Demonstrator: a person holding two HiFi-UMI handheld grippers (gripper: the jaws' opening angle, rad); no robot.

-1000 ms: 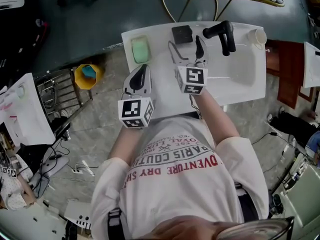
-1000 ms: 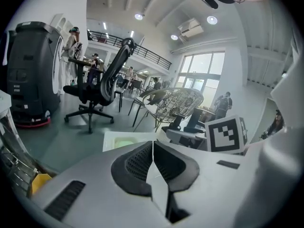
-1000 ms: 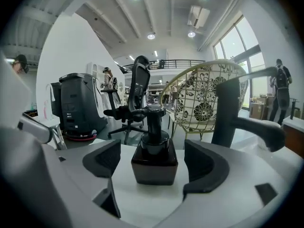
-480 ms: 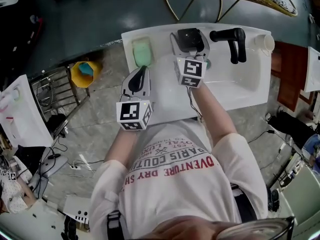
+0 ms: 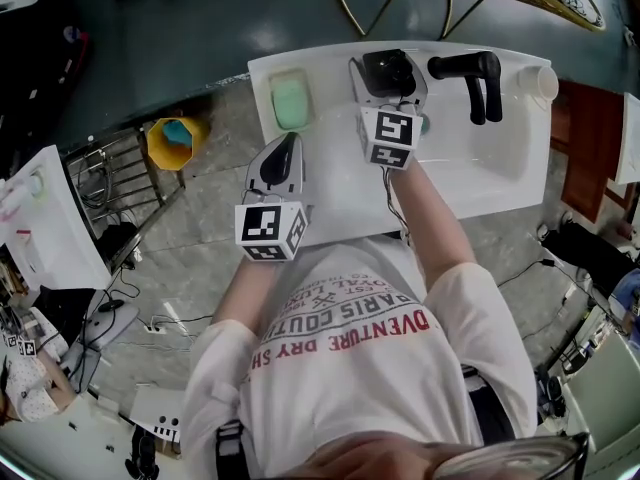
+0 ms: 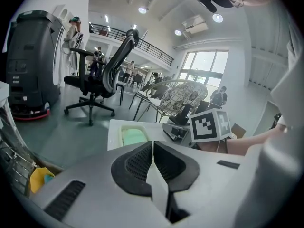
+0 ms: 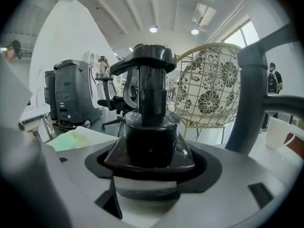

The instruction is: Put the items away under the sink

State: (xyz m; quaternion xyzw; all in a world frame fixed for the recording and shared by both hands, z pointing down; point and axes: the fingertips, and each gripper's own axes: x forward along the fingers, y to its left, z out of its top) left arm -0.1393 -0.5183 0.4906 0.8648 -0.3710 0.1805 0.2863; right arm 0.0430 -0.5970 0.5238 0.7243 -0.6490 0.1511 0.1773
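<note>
Progress: early. No item can be confirmed as stowed, and the space under the sink is out of every view.

- Your right gripper [image 5: 390, 83] is up at the back rim of the sink [image 5: 500, 183], upper centre of the head view. Its jaws are clamped on the black pump bottle [image 7: 149, 122]. In the right gripper view the bottle's flared base sits between the pads and appears to touch both.
- The bottle stands upright at the sink's back edge, just left of the black faucet [image 5: 470, 68]. Judged not yet lifted, though no view shows the underside clearly enough to be sure.
- Your left gripper [image 6: 153, 145] has its jaws closed on nothing, with the pads meeting along the centre line. It hovers at the lower left of the sink, near the front edge, idle.
- A pale green block [image 5: 292, 103] lies at the sink's upper left corner, untouched.
- A white cup [image 5: 541, 84] stands at the sink's upper right corner, right of the faucet, untouched.

Left to do, as judged: lift the bottle clear, carry it down under the sink, release it, then do the same for the green block and the cup if they count as items. That is roughly the whole task.
</note>
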